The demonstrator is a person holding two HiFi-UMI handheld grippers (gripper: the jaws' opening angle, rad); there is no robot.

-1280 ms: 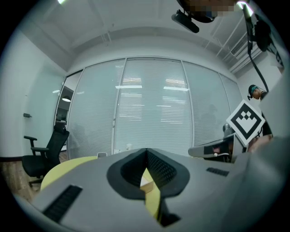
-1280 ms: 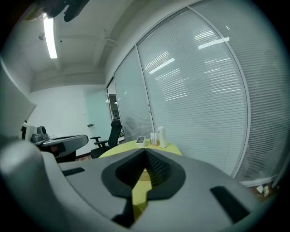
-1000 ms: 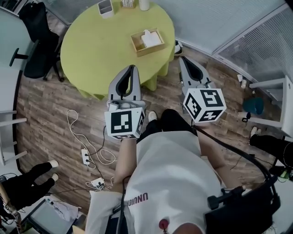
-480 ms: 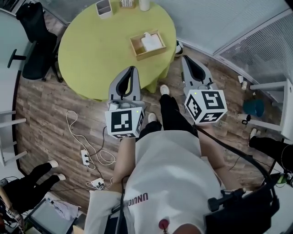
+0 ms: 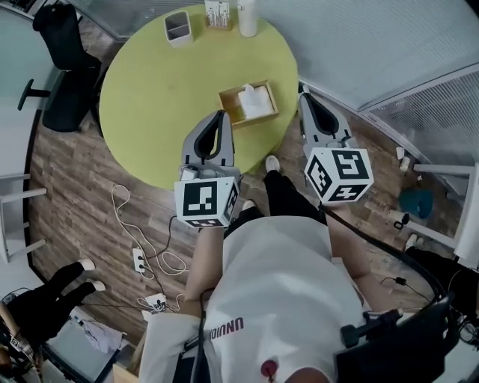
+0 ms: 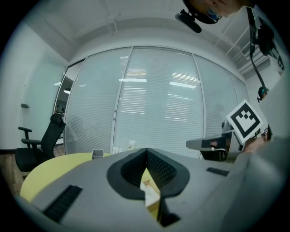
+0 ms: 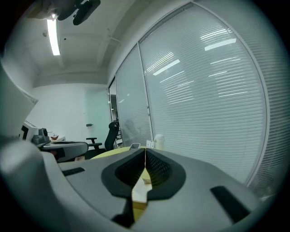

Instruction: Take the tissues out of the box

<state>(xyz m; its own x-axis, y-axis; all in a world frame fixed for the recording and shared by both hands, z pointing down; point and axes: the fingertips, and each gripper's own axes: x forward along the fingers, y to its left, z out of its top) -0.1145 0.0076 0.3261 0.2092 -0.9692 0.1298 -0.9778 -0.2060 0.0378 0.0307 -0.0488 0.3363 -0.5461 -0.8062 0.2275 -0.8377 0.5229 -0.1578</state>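
A shallow wooden tissue box (image 5: pixel 232 99) sits on the round yellow-green table (image 5: pixel 157 97), near its right edge, with white tissues (image 5: pixel 254 99) standing up in it. My left gripper (image 5: pixel 220 114) is shut and empty, its tip over the table's near edge just left of the box. My right gripper (image 5: pixel 304 96) is also shut and empty, beside the table to the right of the box. In the left gripper view the jaws (image 6: pixel 146 150) meet, and the box (image 6: pixel 150 199) shows through the gap below them. The right gripper view shows the same closed jaws (image 7: pixel 145 150) and the tissues (image 7: pixel 139 192).
At the table's far side stand a grey pen holder (image 5: pixel 178 28), a small carton (image 5: pixel 218 13) and a white bottle (image 5: pixel 247 16). A black office chair (image 5: pixel 63 67) stands to the left. Cables and a power strip (image 5: pixel 142 254) lie on the wooden floor. Glass walls with blinds close off the right.
The person has stepped toward the table, so the table and box lie closer. Both grippers, still shut, have moved forward; the left tip has reached the table's edge.
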